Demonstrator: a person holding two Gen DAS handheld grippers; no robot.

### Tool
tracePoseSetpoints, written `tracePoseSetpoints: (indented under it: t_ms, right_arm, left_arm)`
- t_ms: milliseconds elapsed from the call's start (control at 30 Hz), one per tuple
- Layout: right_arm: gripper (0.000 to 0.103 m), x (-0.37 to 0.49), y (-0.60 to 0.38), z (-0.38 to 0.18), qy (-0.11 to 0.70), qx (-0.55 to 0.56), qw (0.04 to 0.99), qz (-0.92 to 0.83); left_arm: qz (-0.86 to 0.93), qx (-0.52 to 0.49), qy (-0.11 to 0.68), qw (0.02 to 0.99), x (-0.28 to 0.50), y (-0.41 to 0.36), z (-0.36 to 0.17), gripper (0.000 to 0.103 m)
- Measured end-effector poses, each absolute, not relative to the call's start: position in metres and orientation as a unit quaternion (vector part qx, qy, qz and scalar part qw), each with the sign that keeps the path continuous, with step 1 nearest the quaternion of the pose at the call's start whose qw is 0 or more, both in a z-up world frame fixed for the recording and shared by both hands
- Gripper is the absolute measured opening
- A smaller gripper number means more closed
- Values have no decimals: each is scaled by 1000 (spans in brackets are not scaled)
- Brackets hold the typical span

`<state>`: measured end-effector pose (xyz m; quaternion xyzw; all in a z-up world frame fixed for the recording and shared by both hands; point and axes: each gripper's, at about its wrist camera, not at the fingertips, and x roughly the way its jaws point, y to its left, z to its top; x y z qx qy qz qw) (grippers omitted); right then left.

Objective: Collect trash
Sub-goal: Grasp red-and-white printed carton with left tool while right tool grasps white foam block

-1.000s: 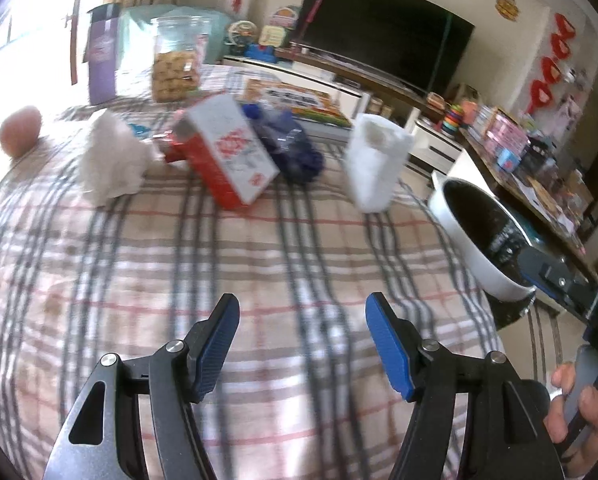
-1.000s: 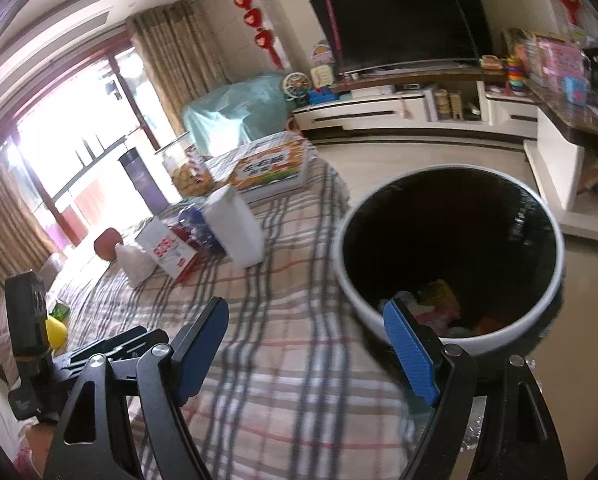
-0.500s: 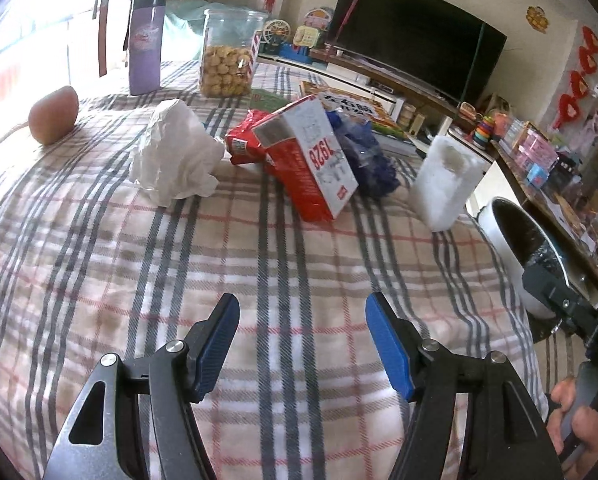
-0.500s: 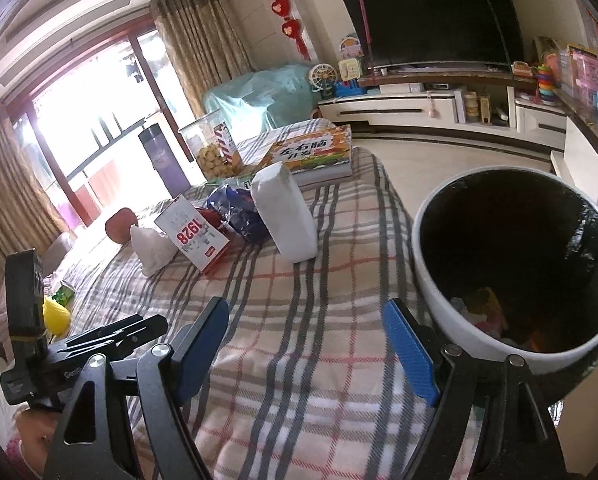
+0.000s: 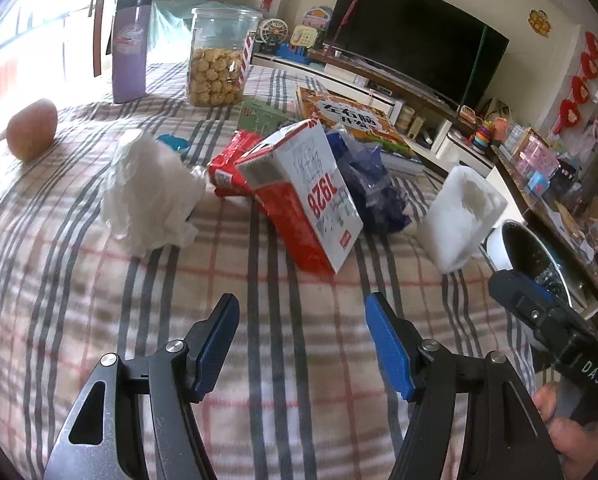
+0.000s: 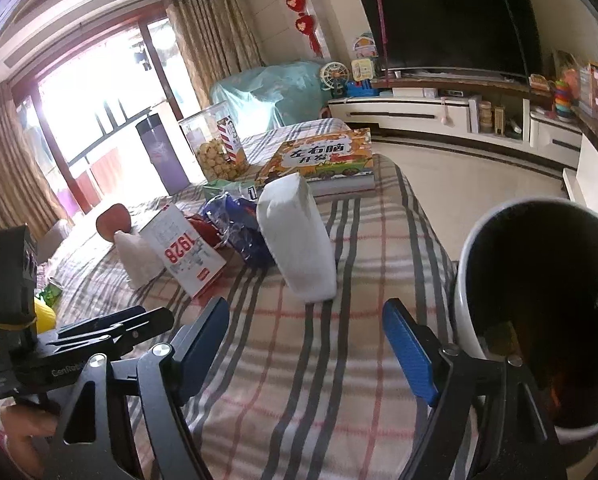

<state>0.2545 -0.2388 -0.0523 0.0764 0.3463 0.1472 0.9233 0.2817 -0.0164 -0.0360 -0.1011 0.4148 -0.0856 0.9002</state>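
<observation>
Left tongs [image 5: 301, 336]: spread wide, empty, held low over the plaid surface [image 5: 79, 300], pointing at the litter.
Right tongs [image 6: 305, 342]: spread wide, empty, low over the same surface, level with the left pair.
Ahead of left tongs: carton [image 5: 311, 196] marked 1928, tilted; tissue [image 5: 151, 192] ahead-left; red wrapper [image 5: 229, 168] behind carton; blue bag [image 5: 371, 184] and white pack [image 5: 461, 216] ahead-right.
Bin [image 6: 539, 320]: just right of right tongs, beside the surface edge, scraps inside.
</observation>
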Motion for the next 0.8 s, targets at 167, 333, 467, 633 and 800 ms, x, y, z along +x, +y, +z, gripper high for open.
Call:
tracePoseSetpoints:
  t_ms: [167, 333, 467, 633, 800]
  right_arm:
    - [72, 269, -236, -58, 357, 72, 919, 150]
    - [71, 279, -232, -61, 362, 71, 916, 155]
    - [65, 289, -226, -65, 372, 68, 912, 162]
    - [55, 302, -222, -72, 389, 65, 905, 161]
    - [31, 306, -225, -76, 397, 75, 901, 158]
  left_arm:
    - [-86, -107, 410, 902, 300, -17, -39, 65]
    - [-86, -111, 412, 900, 313, -18, -43, 65]
    - [-77, -102, 413, 902, 324, -21, -49, 65]
    - [-81, -103, 413, 901, 332, -23, -54, 61]
    - [-99, -92, 408, 903, 336, -30, -56, 35]
